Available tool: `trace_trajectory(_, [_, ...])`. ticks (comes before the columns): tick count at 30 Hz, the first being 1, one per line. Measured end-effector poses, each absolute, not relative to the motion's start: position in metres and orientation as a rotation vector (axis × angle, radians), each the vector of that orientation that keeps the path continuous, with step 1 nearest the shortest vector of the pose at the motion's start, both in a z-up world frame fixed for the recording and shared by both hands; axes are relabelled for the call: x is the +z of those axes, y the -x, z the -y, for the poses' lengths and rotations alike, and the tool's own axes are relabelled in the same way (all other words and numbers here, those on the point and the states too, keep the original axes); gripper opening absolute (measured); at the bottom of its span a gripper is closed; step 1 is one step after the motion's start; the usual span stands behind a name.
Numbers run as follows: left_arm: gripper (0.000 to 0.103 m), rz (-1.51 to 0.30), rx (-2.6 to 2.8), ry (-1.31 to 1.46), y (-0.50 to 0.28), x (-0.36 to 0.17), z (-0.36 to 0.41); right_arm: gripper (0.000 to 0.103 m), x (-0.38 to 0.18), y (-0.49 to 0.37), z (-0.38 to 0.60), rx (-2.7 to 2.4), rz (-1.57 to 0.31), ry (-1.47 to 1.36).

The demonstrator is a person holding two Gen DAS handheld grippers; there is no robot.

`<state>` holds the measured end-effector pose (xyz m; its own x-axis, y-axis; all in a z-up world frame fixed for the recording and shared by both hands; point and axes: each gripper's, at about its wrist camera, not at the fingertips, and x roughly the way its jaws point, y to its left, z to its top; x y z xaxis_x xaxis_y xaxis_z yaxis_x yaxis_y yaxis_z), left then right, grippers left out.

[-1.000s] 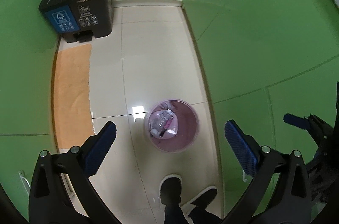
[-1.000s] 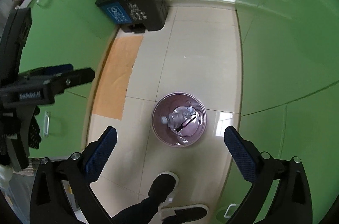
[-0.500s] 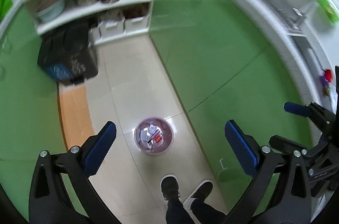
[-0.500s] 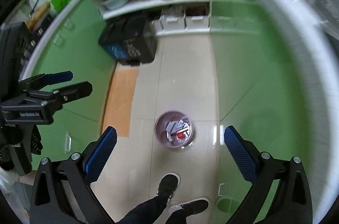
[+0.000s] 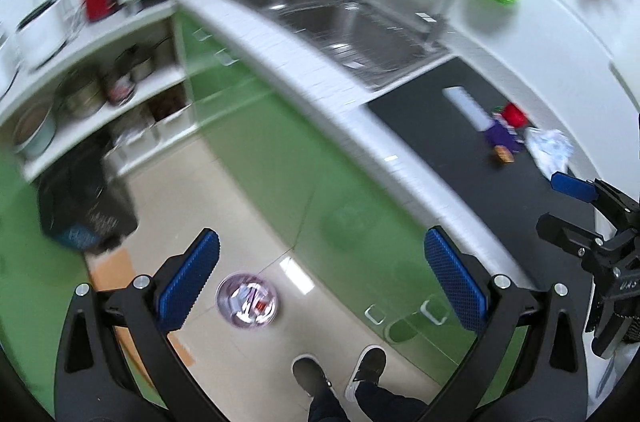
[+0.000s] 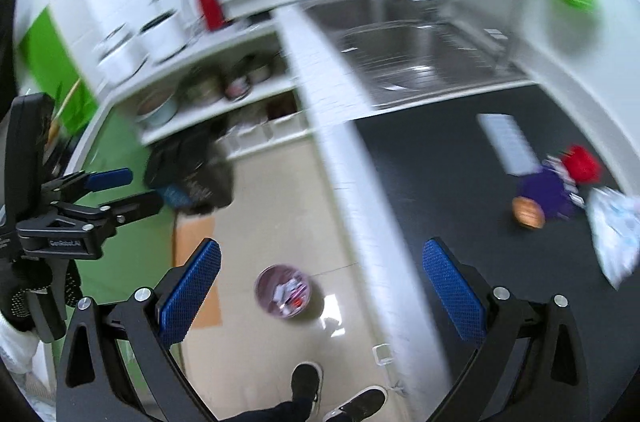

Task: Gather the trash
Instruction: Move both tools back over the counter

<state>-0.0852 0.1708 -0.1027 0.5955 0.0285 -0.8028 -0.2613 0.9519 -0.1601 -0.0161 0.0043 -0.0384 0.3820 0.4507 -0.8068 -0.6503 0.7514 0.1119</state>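
A small pink bin (image 5: 246, 305) (image 6: 283, 291) with several scraps inside stands on the tiled floor far below both grippers. On the black counter mat (image 6: 448, 178) (image 5: 460, 126) lie a purple wrapper (image 6: 546, 194) (image 5: 500, 136), a red piece (image 6: 580, 164) (image 5: 513, 114), a round orange-brown item (image 6: 529, 210) (image 5: 505, 154), a crumpled white wrapper (image 6: 614, 222) (image 5: 552, 146) and a white strip (image 6: 508, 142) (image 5: 468, 104). My left gripper (image 5: 322, 280) is open and empty above the floor. My right gripper (image 6: 322, 280) is open and empty over the counter edge, left of the trash.
A steel sink (image 5: 352, 30) (image 6: 416, 58) lies beyond the mat. Open shelves with pots (image 6: 208, 90) and a dark pedal bin (image 5: 84, 206) stand at the far end. Green cabinet fronts (image 5: 304, 158) line the aisle. A person's shoes (image 5: 340, 374) are below.
Both grippers have risen and tilted up from the floor bin; the counter, sink and trash on the mat have come into view. The bin looks smaller. Jaws stay open.
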Motion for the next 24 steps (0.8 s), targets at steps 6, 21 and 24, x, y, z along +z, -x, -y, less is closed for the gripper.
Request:
trace_trajectory(6, [0.1, -0.901, 0.027, 0.19, 0.041, -0.087, -0.119, 0.097, -0.024, 0.002, 0.069, 0.544, -0.916, 0.158])
trace_trajectory(21, [0.1, -0.948, -0.186, 0.111, -0.064, -0.088, -0.007, 0.097, -0.026, -0.076, 0.221, 0.235, -0.921, 0.082])
trace_trajectory(24, [0.1, -0.958, -0.186, 0.114, -0.081, -0.092, 0.005, 0.097, -0.035, -0.103, 0.236, 0.209, -0.941, 0.101])
